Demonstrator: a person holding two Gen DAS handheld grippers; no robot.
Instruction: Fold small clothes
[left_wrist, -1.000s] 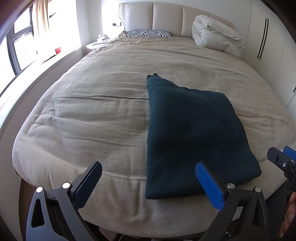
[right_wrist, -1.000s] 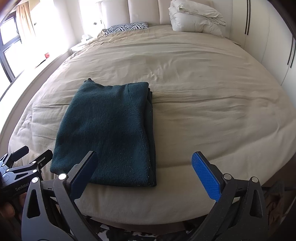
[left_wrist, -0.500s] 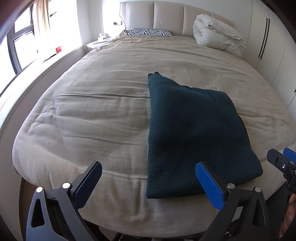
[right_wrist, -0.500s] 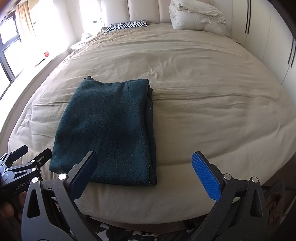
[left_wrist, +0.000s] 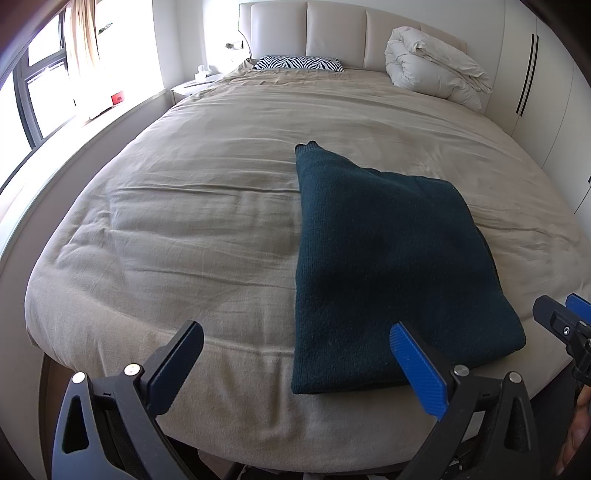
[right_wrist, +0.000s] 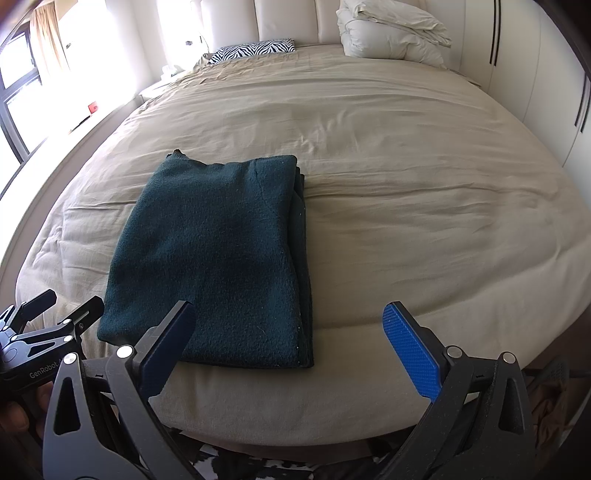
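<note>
A dark teal knitted garment (left_wrist: 384, 266) lies folded into a rectangle near the foot edge of the beige bed (left_wrist: 207, 221); it also shows in the right wrist view (right_wrist: 214, 258). My left gripper (left_wrist: 295, 350) is open and empty, held off the bed's near edge to the garment's left front. My right gripper (right_wrist: 288, 332) is open and empty, in front of the garment's near right corner. Each gripper shows at the edge of the other's view: the right one (left_wrist: 565, 325), the left one (right_wrist: 48, 325).
A zebra-print pillow (left_wrist: 299, 62) and a rolled white duvet (left_wrist: 436, 66) lie at the headboard. Windows and a sill run along the left. White wardrobe doors (left_wrist: 532, 74) stand on the right. The bed edge drops off just ahead of both grippers.
Both grippers have drawn back very slightly from the bed. The garment has not moved and both grippers stay open.
</note>
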